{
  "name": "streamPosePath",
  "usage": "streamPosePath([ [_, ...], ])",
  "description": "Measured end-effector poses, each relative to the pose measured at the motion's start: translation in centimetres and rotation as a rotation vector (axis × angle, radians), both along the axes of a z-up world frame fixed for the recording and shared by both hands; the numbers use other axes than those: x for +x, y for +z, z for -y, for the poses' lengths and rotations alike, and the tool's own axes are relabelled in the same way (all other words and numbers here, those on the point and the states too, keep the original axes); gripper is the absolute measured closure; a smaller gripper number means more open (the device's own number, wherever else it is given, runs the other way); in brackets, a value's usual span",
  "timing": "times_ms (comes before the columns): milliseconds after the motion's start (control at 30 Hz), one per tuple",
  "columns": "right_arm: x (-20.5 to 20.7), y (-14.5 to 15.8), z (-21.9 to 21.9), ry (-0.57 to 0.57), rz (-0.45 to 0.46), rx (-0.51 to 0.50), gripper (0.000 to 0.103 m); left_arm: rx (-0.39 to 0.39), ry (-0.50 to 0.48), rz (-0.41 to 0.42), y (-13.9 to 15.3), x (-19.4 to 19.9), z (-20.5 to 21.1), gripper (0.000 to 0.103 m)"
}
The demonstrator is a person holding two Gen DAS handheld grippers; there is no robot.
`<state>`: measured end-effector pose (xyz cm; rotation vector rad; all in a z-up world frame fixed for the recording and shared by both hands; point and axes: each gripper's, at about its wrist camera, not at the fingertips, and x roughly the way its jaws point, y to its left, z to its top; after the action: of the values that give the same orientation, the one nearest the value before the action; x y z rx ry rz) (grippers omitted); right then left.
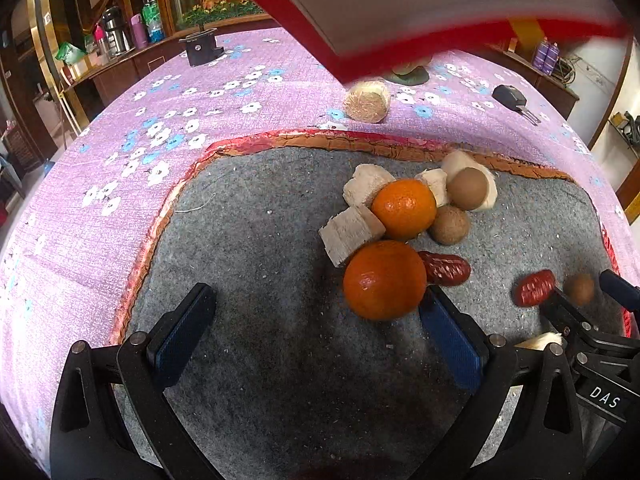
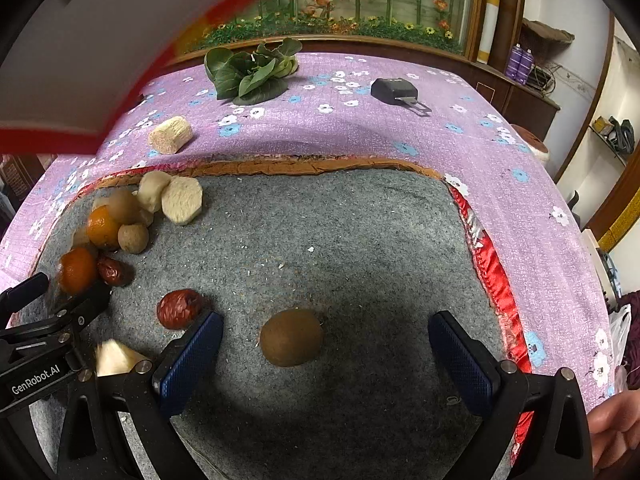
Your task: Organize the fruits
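A pile of fruit lies on a grey felt mat (image 1: 260, 240): two oranges (image 1: 384, 280), a red date (image 1: 446, 268), brown round fruits (image 1: 450, 225) and pale cut chunks (image 1: 348, 234). My left gripper (image 1: 316, 316) is open and empty; its right finger touches the near orange. A second date (image 1: 534, 288) lies further right. In the right wrist view a brown kiwi (image 2: 291, 337) lies on the mat (image 2: 360, 240) between the fingers of my open right gripper (image 2: 325, 342). A red date (image 2: 179, 308) lies by its left finger.
The mat lies on a purple flowered tablecloth (image 2: 400, 132). On the cloth are a leafy green vegetable (image 2: 250, 72), a pale fibrous chunk (image 2: 170, 135) and a black device (image 2: 396, 92). A red-edged board (image 1: 380, 8) hangs overhead. A pale chunk (image 2: 116, 358) lies between the grippers.
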<state>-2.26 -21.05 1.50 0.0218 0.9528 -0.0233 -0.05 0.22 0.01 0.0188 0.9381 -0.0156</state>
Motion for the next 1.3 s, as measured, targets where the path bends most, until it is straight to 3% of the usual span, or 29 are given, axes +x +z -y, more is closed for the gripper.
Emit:
streamPosePath([
  [1300,-0.03,0.04,-0.10,0.000,0.000,0.000,0.000,0.000,0.000,0.000,0.03,0.03,0.01,0.000],
])
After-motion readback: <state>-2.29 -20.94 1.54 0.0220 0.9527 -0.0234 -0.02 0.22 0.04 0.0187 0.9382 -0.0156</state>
